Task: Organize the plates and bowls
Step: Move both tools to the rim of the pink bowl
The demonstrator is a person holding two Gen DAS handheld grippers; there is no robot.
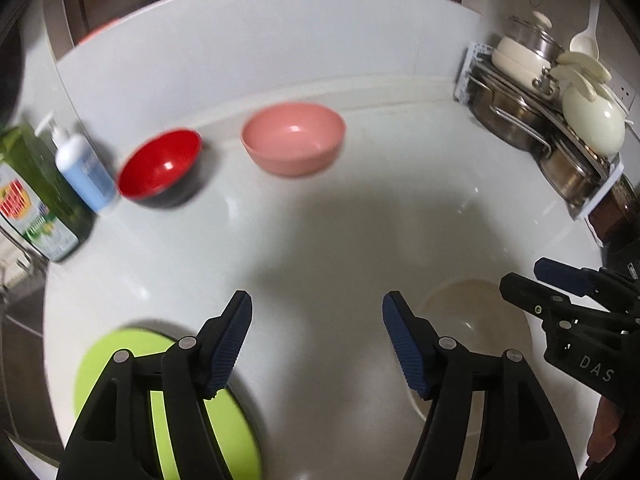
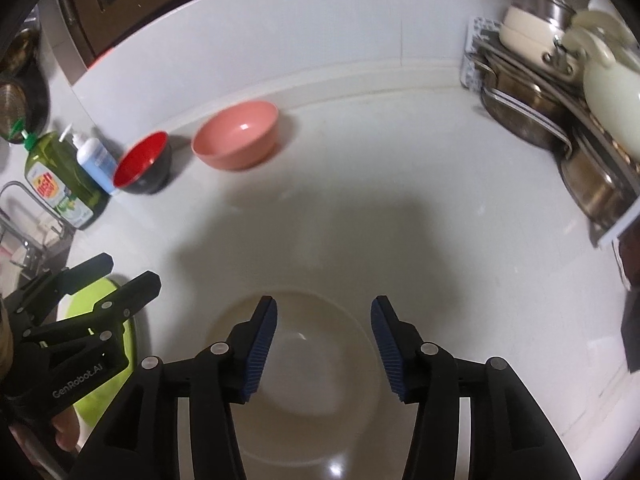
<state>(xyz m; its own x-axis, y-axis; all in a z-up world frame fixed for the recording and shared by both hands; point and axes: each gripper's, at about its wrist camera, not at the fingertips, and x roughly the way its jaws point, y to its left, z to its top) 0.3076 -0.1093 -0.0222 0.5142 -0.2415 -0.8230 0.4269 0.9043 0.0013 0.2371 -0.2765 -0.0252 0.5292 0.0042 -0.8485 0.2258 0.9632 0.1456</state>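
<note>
both grippers' fingers wide, empty: left gripper (image 1: 317,344) beside green plate (image 1: 120,352), right gripper (image 2: 324,344) above (probably) a beige plate (image 2: 312,400).

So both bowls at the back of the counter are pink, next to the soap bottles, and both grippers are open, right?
Not quite. Only one bowl is pink; the one nearer the soap bottles is red inside and dark outside, as the right wrist view shows. The rest holds: they sit at the back of the counter, and the left gripper and right gripper are open.

Pink bowl (image 1: 294,140), red-lined black bowl (image 1: 160,168), lime plate (image 1: 120,356), cream plate (image 2: 296,364).
</note>
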